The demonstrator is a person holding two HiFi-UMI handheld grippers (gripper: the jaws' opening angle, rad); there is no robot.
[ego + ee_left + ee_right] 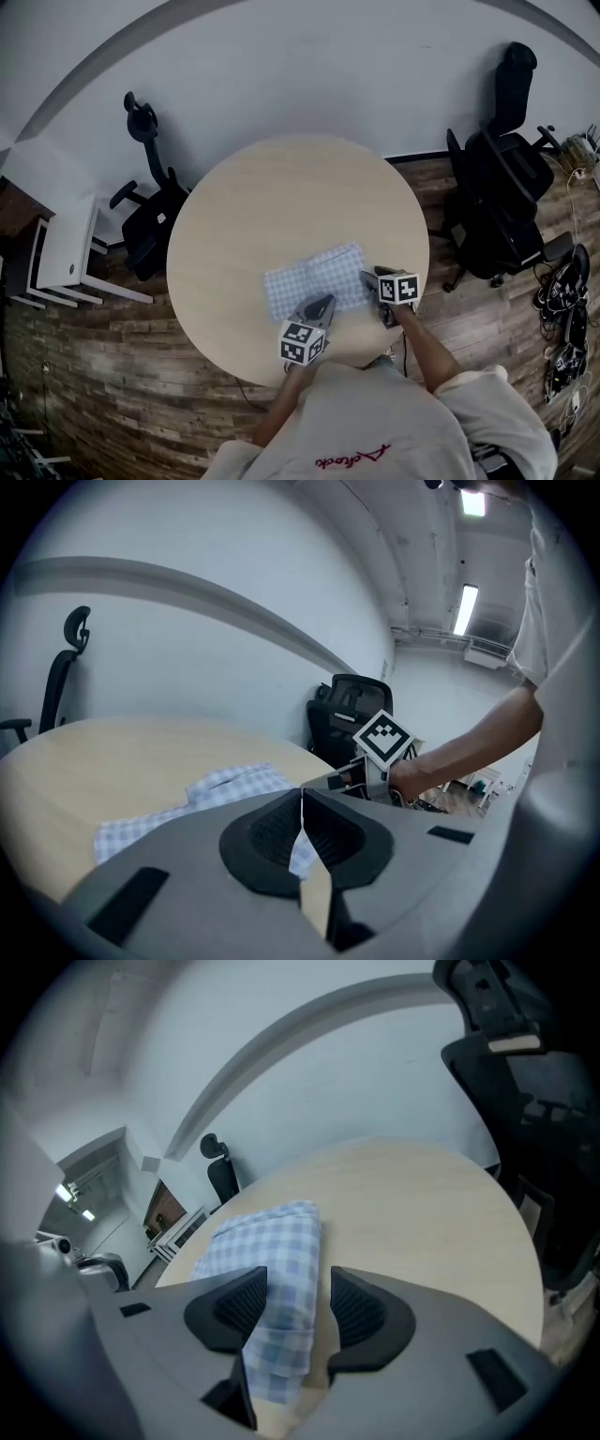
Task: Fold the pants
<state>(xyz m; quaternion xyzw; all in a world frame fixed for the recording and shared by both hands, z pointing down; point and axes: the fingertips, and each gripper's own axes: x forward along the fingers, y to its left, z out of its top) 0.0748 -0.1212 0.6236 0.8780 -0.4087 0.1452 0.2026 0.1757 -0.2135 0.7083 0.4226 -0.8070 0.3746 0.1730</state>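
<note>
The blue-and-white checked pants (314, 279) lie folded into a small rectangle on the near part of the round wooden table (281, 187). My left gripper (321, 305) sits at the fold's near edge. In the left gripper view its jaws (302, 799) are shut tip to tip, with cloth (225, 789) showing behind them and none seen pinched. My right gripper (368, 279) is at the fold's right end. It stands open (298, 1302), and the end of the pants (272, 1251) lies in the gap without touching either pad.
Black office chairs stand at the table's left (150, 220) and right (502, 197). White furniture (66, 253) is at the far left. Cables and gear (562, 309) lie on the wooden floor at the right. My body is close to the table's near edge.
</note>
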